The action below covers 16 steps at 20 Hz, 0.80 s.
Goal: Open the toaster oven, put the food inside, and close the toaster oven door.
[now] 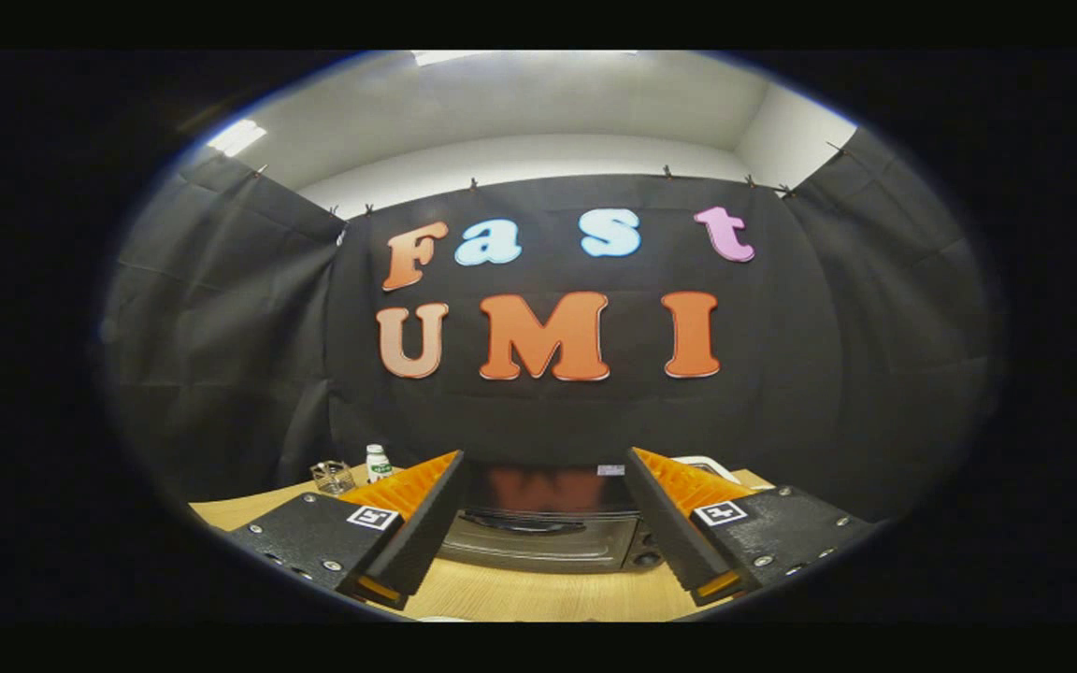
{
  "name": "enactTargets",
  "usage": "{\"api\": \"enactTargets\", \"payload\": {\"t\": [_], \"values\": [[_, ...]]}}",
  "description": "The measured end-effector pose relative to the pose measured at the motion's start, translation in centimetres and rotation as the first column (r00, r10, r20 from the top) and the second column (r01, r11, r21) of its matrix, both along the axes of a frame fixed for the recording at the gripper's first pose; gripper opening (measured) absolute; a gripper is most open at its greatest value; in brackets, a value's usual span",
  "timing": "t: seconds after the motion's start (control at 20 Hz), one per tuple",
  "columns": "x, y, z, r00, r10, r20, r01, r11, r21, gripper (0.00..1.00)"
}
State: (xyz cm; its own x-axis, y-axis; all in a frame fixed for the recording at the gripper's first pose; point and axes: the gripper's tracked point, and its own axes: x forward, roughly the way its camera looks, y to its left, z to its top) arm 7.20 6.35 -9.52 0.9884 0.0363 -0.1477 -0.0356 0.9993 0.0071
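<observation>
Gripper view: fingers (543,523) spread wide and empty, framing the closed toaster oven (543,537) beyond them on the bench (538,594); apparently lined up for its door handle (522,526).

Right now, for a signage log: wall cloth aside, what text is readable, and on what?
On the small white bottle with green label: too small to read.
On the dark toaster oven: pale sticker, blurred.
On the open tongs framing the oven: square coded markers, no words.

toaster oven (543,537): sides hidden behind claw (543,509) fingers | bottle (377,463): too small to identify
</observation>
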Motion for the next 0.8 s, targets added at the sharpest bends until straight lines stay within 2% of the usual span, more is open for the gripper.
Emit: {"api": "enactTargets", "payload": {"t": [0.1, 0.45, 0.8], "values": [[1.3, -0.4, -1.4, 1.000, -0.015, -0.027, 0.016, 1.000, 0.011, 0.99], [5.6, 1.2, -7.6, 0.990, 0.007, -0.139, 0.004, 0.997, 0.073, 0.99], [8.9, 2.2, -13.8, 0.971, 0.007, -0.240, -0.006, 1.000, 0.007, 0.99]]}}
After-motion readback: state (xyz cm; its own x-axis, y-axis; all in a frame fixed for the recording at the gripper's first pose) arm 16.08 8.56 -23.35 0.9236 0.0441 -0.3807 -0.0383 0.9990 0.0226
